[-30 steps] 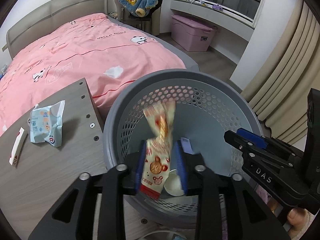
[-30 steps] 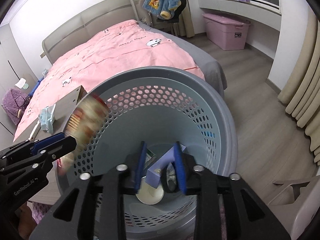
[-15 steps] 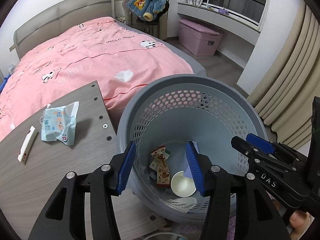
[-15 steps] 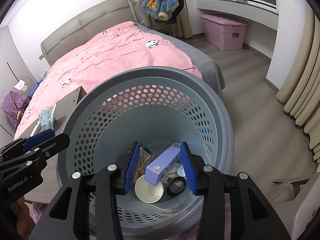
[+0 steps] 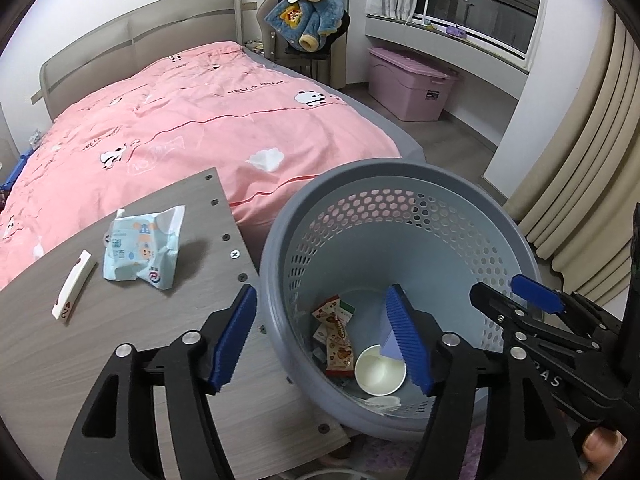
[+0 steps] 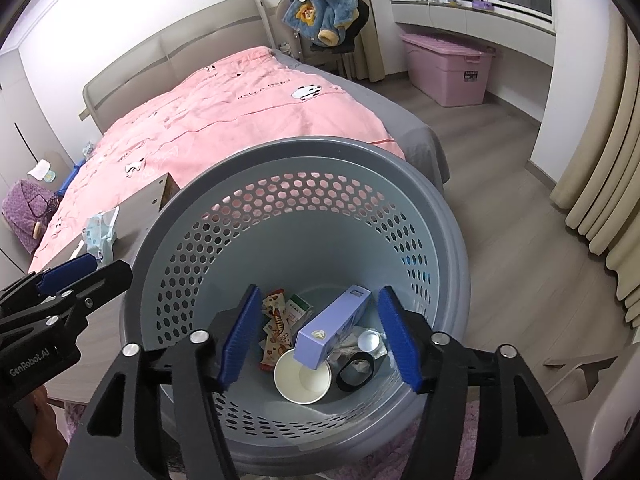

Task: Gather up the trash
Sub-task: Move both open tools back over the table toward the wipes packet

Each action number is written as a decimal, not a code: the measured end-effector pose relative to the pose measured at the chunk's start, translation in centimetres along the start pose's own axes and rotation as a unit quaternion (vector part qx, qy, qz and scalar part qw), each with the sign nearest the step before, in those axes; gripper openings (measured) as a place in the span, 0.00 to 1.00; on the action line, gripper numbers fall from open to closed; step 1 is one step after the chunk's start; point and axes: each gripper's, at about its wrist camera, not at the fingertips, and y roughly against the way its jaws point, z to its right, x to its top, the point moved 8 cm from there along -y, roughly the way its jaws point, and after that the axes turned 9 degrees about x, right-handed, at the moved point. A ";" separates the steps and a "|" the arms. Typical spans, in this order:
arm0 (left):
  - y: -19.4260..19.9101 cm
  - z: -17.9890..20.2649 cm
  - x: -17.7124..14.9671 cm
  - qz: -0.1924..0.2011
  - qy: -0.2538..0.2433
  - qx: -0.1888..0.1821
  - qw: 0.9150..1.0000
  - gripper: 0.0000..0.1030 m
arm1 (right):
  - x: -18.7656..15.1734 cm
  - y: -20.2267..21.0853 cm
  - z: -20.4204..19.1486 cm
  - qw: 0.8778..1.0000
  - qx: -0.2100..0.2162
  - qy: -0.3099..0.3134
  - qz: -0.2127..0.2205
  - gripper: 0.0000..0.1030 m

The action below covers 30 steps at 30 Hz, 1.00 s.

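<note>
Left wrist view: blue wipes packet [image 5: 142, 249] is lying on the tabletop [image 5: 60, 360], up-left of the empty left claw [image 5: 324, 340], whose jaws have just been opening. Right claw [image 6: 318, 340] is gaping empty over the grey basket [image 6: 440, 216], farther off.

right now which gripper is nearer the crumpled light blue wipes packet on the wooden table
Left. The left gripper hangs at the table edge beside the crumpled light blue wipes packet; the right gripper is over the basket.

Your left view hides most of the purple box [image 5: 387, 340] behind a blue pad. The basket [image 6: 436, 216] rim's near edge disappears behind the gripper frame in both views. Small scraps under the paper cup [image 6: 303, 376] are too cluttered to identify.
</note>
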 end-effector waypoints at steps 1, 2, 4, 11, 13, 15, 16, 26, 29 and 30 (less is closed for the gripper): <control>0.1 -0.1 0.0 0.001 0.002 0.000 1.000 0.64 | 0.0 0.1 -0.1 1.000 0.000 0.001 0.002 0.64; 0.2 -0.3 0.0 0.002 0.004 0.002 1.000 0.64 | 0.0 0.2 -0.2 1.000 0.000 0.001 0.003 0.66; 0.3 -0.6 -0.1 0.004 0.006 0.005 1.000 0.65 | -0.1 0.4 -0.4 1.000 0.002 0.000 0.007 0.74; 1.0 -2.6 -0.2 0.013 0.024 0.015 1.000 0.71 | -0.2 0.6 -1.6 1.000 0.013 0.001 0.012 0.87; 1.1 -3.2 -0.3 0.013 0.029 0.019 0.999 0.72 | -0.1 0.7 -2.1 1.000 0.016 0.004 0.014 0.92; 1.3 -4.2 -0.5 0.015 0.038 0.026 0.999 0.72 | 0.0 0.7 -2.7 1.000 0.020 0.007 0.017 0.94; 1.3 -4.6 -0.6 0.015 0.041 0.029 0.999 0.72 | 0.0 0.7 -3.1 1.000 0.021 0.010 0.017 0.94; 1.4 -11.4 -1.8 0.018 0.090 0.075 0.993 0.75 | 1.3 -0.3 -7.8 0.997 0.029 0.065 0.012 0.94; 1.5 -14.0 -2.2 0.019 0.106 0.094 0.990 0.75 | 2.1 -0.8 -10.0 0.995 0.039 0.093 0.013 0.94; 1.5 -15.0 -2.5 0.019 0.113 0.100 0.988 0.75 | 2.4 -1.1 -11.0 0.994 0.044 0.103 0.013 0.94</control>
